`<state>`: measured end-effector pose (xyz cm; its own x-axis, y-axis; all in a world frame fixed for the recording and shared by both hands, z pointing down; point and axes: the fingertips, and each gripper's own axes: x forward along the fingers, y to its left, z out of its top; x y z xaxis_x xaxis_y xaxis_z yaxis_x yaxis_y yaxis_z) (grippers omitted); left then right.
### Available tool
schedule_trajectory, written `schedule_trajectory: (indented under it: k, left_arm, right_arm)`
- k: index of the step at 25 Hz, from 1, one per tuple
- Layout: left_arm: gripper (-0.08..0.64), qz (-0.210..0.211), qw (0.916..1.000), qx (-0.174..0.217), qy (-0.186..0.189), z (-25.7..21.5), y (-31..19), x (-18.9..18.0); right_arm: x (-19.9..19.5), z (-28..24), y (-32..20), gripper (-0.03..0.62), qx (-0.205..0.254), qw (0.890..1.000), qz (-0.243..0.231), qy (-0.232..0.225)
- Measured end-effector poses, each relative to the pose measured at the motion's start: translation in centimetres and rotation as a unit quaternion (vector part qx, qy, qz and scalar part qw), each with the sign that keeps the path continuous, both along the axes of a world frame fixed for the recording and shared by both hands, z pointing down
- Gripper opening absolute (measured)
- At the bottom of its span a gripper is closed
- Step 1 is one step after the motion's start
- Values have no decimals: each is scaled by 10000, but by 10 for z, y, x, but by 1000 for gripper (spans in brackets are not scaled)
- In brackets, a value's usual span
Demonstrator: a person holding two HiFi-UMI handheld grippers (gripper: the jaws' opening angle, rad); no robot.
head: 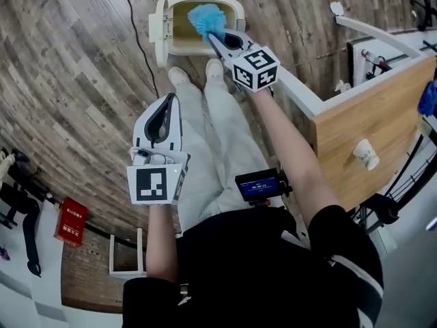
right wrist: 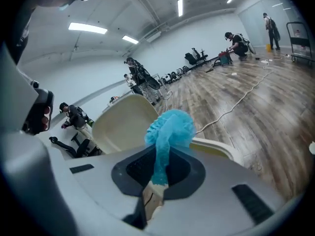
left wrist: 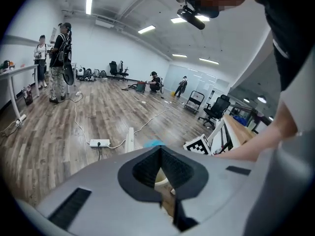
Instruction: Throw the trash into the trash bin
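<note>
**Head view.** One trash bin (head: pixel 235 9), its one lid (right wrist: pixel 123 124) up, lies at 12 o'clock beyond your two shoes (head: pixel 179 75). There is one wad of blue trash (head: pixel 205 18) and there are two grippers. Your right gripper (head: pixel 216 39) has its jaws closed on the wad's narrow tail and holds it over the bin's open mouth. The wad's long axis runs along the jaws, fluffy end toward 11 o'clock. Your left gripper (head: pixel 171 98), at 7 o'clock from the bin, has its jaws together on nothing.
</note>
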<state>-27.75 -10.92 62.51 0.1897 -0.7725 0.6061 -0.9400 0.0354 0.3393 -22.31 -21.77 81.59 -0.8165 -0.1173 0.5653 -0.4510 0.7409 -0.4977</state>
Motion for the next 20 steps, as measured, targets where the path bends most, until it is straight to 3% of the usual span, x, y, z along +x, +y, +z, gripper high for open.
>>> schedule_trajectory:
  k: [6,8,15,20]
  left_arm:
    - [-3,104,9994,-264,187,61,2,16]
    - [-3,167,9990,-299,278,70,0,26]
    - [-3,290,9979,-424,388,76,-1,39]
    - [-3,362,9986,-272,280,49,-6,39]
  right_arm:
    - [14,78,7,26,-234,9986,57,478]
    - [19,88,11,178,-350,9979,64,534]
    - [23,85,9,184,-341,9977,-43,579]
    - [13,46,4,183,-182,9987,-110,454]
